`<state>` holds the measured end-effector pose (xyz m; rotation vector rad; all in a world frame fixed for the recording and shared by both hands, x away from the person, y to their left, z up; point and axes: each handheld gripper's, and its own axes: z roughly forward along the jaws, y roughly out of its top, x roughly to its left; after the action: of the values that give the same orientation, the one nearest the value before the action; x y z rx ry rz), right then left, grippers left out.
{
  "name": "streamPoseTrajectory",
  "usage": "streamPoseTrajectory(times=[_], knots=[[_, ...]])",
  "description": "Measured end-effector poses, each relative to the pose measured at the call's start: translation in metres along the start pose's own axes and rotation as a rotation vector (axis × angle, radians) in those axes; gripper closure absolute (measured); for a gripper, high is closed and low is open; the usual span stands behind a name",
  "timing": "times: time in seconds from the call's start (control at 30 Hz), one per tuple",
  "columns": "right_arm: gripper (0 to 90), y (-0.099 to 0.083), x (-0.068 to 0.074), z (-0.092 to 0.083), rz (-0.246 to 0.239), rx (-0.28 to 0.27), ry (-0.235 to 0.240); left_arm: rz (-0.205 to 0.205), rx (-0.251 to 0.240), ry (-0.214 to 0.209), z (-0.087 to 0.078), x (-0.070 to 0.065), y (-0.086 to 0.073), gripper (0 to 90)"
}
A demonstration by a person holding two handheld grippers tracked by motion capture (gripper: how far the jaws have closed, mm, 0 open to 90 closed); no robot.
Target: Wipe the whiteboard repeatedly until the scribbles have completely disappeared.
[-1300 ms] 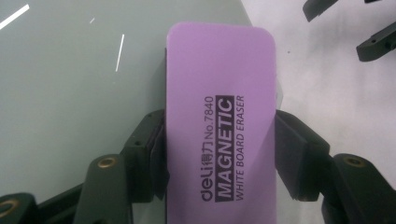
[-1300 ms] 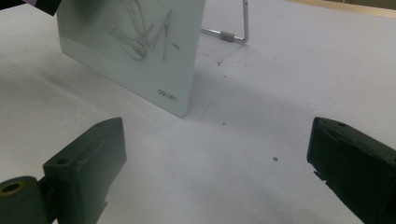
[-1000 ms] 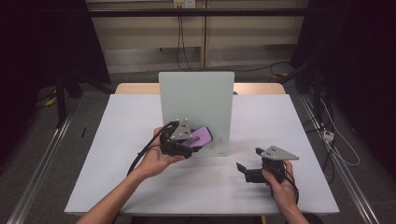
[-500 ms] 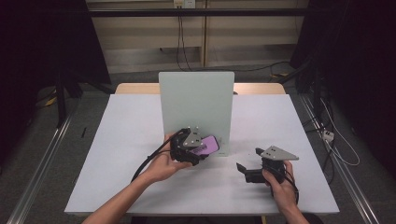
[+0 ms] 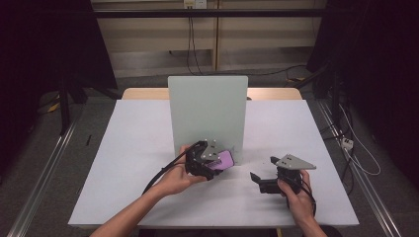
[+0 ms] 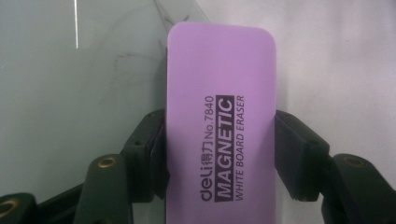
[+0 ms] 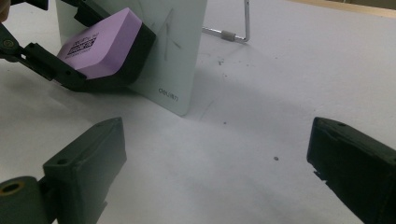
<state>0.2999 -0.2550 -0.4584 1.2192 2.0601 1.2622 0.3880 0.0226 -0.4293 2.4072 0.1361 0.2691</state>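
You work at a table covered in a plain white sheet, with a strip of bare wood showing at its far edge and a few dark specks and smudges on the sheet near the middle. A small whiteboard stands upright at the centre of it, propped from behind on a thin metal stand, and faint pen marks remain on its lower part. Your left gripper has its jaws closed on the two long sides of a purple eraser, whose label reads "MAGNETIC WHITE BOARD ERASER"; the eraser's dark felt face lies against the lower right corner of the board, just above the tabletop. Your right gripper rests low over the sheet to the right of the board, well apart from it, with its jaws spread wide and nothing between them. Around the table the floor is grey, with metal rails running along both sides. Beyond the far edge is a pale panelled wall with cables hanging down it, and dark curtains close in the left and right of the room.
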Motion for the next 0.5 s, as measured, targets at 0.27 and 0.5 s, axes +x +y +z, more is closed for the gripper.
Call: streamPoseTrajectory(times=[0.27, 0.5], knots=[[4.6, 0.000, 0.000, -0.001, 0.001, -0.002, 0.000, -0.057, -0.051, 0.069, -0.028, 0.016, 0.008, 40.5], [4.6, 0.000, 0.000, 0.000, 0.001, 0.000, 0.000, -0.100, -0.125, 0.108, -0.050, 0.029, 0.009, 40.5]])
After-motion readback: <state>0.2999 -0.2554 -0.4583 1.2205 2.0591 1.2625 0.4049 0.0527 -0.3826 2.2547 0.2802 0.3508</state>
